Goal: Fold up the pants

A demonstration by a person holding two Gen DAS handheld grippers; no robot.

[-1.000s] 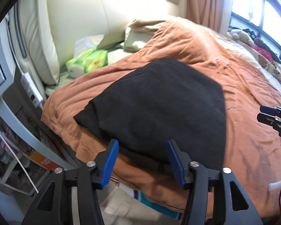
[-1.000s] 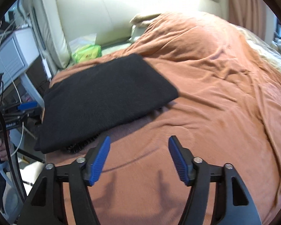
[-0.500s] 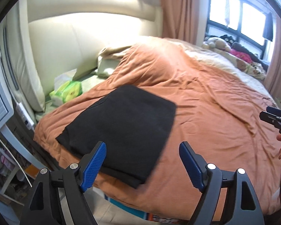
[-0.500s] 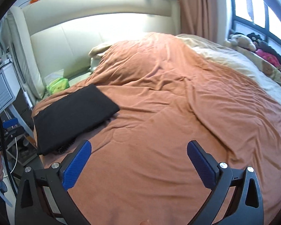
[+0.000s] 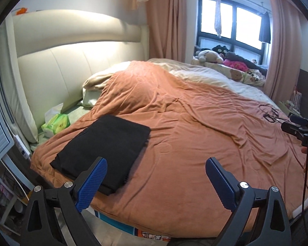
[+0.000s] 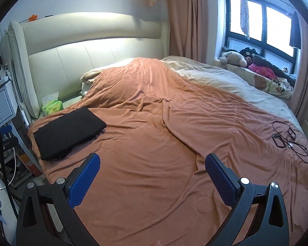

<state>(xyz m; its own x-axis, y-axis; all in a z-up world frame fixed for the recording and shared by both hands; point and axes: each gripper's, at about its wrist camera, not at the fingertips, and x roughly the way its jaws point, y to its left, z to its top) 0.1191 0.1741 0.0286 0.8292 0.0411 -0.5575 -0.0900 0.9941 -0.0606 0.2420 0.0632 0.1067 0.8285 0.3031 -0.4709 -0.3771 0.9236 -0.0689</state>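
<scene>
both grippers, left [image 5: 156, 179] opening and right [image 6: 152, 176] wide, hold nothing; folded black pants [image 5: 104, 149] lie apart.

The black pants [image 5: 104, 147] lie folded into a flat rectangle near the orange blanket's [image 5: 195, 143] corner.

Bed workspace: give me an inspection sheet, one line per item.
Surface: orange duvet, wrinkled, covers most of the bed.
Job's things: black pants folded into a flat rectangle near the bed's corner.
Clutter: green tissue pack by the headboard; plush toys at the window.
Grippers: left gripper jaws opening, nothing between them; right gripper open, empty.
Cables: black cable tangle on the duvet's far side.
Surroundings: curtains, white cabinet beside the bed.
</scene>
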